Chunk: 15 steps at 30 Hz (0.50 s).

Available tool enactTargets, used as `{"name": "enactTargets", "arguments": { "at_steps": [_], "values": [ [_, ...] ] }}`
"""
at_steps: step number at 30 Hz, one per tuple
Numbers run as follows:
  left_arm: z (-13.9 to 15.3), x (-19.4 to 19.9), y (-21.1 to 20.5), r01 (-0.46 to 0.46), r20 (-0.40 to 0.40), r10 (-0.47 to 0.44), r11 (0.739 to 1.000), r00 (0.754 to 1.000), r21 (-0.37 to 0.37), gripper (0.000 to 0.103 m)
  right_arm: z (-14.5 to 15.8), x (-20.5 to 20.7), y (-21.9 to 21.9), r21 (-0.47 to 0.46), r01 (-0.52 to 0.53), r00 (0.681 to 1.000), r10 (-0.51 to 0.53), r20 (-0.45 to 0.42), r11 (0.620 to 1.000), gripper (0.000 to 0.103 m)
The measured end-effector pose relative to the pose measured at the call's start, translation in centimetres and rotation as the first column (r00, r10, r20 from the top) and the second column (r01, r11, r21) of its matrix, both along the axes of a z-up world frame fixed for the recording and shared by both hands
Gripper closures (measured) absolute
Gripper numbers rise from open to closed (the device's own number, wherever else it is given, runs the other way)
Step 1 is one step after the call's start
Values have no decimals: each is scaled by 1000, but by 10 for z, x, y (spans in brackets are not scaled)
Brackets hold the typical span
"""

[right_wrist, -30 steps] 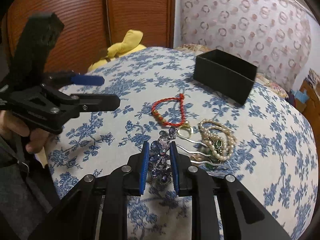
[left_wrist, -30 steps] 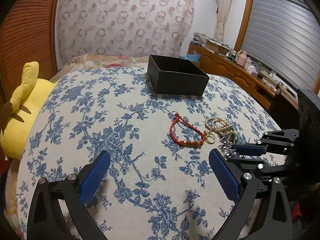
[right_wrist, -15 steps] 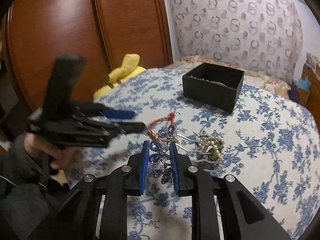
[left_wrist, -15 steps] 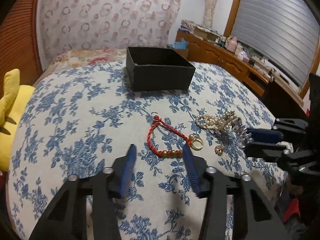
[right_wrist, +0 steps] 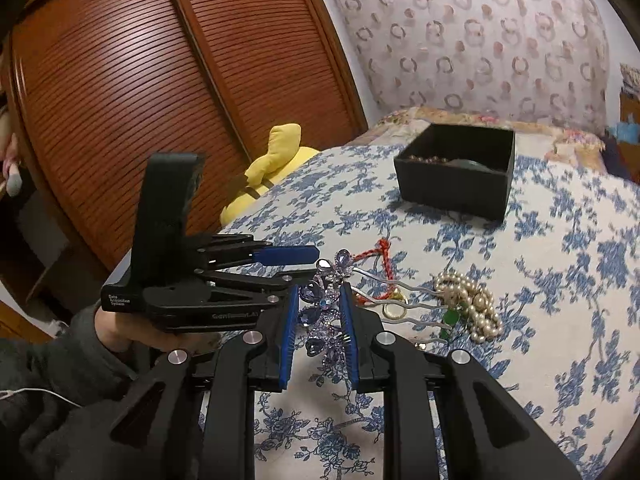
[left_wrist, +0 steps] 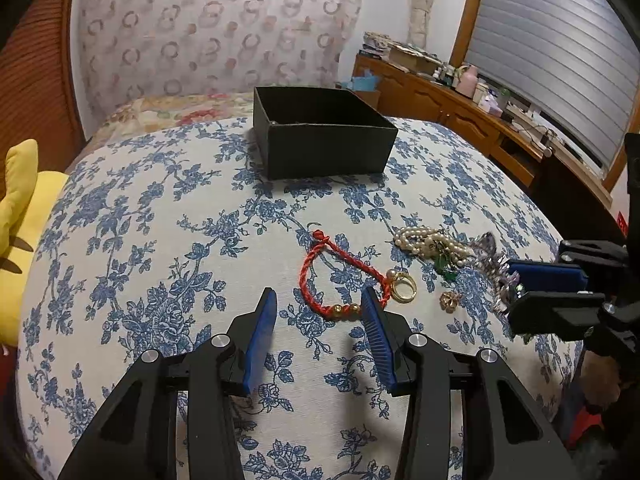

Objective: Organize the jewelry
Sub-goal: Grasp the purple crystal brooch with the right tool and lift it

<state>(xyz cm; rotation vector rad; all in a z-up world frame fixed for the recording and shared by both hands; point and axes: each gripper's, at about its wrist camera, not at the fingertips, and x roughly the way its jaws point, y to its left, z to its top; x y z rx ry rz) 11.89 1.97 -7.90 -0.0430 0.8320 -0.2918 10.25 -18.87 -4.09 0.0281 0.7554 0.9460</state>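
The right hand-held gripper is clenched on the purple jewelled head of a hair comb, which is being held clear of the floral bedspread. The comb's long axis is lying across the right wrist view: the jewelled head is sitting between the pads, and its wavy silver prongs are pointing right, out toward the pearl necklace, roughly level.

To do this step well, the comb is best carried high enough that the prongs are not snagging the pearls or the red cord bracelet, and the grip is best kept on the solid head, not the thin prongs. Over the box, the prongs should be tipped downward so that the comb is sliding in lengthwise rather than bridging the rim.

The left hand-held gripper is released, half spread with nothing between its pads, hovering just short of the bracelet and the gold ring beside it.

Farthest away, the open black box is standing on the bed, with 1 beaded piece already showing inside.
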Motion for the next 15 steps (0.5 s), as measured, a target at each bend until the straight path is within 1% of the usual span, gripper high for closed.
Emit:
{"name": "enactTargets", "arguments": {
  "at_steps": [2,4,7,15],
  "values": [
    [1,1,-1,7,1,-7,1000,1000,-1,65,3,0,-1,-18,10,1000,-9,23,1000,80],
    [0,4,-3,17,-3,-17,1000,1000,-1,73,3,3,-4,-37,24,999,-23,31,999,80],
    [-1,13,-6,25,-11,-25,1000,1000,6,79,2,9,-11,-61,48,998,-46,40,997,80],
    [-7,43,-16,62,-41,-59,997,997,53,79,2,18,-23,-91,81,996,-76,51,993,80]
  ]
}}
